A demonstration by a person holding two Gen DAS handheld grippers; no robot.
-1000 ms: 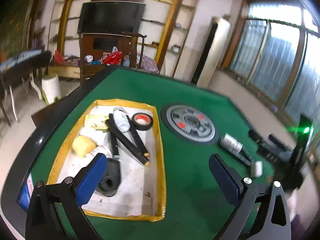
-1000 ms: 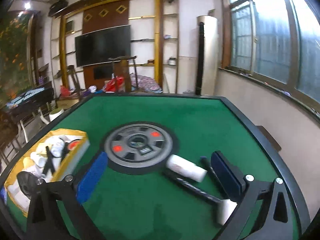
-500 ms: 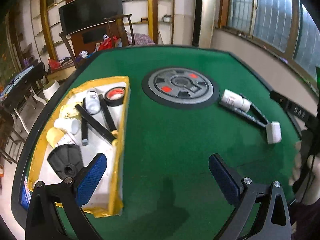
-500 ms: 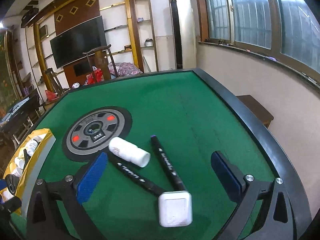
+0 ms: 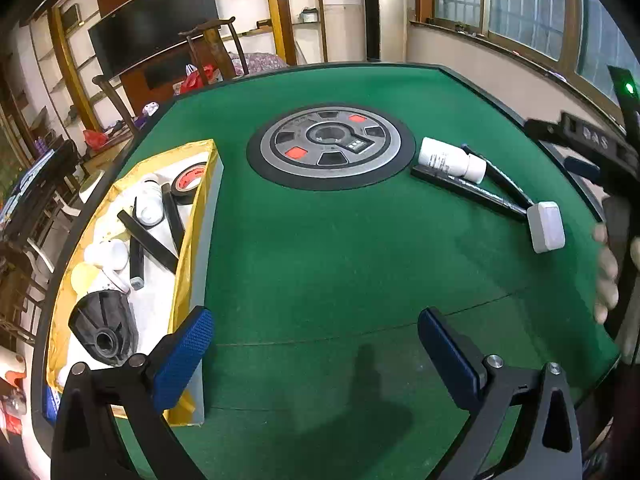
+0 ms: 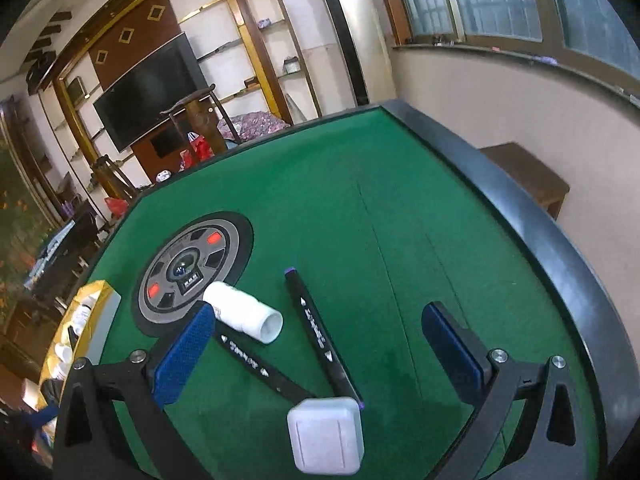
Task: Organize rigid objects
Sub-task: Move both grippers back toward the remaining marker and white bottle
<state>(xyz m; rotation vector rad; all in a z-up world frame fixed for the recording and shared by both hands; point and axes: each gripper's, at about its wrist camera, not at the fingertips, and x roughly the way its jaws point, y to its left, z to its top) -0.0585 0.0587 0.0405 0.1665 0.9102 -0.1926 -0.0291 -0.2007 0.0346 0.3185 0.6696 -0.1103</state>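
On the green table lie a white bottle, two black markers and a white square box; they also show in the left wrist view, bottle, box. My right gripper is open, low over the markers, with the box between its fingers near the camera. My left gripper is open and empty over bare felt beside the yellow tray, which holds black strips, a tape roll, white bottles and a black cone part.
A round grey and black weight plate lies at the table's middle. The table has a raised black rim. The right hand and gripper body show at the right edge of the left wrist view.
My left gripper has swung right, away from the tray, over the felt. My right gripper has moved forward and down over the markers and white box.
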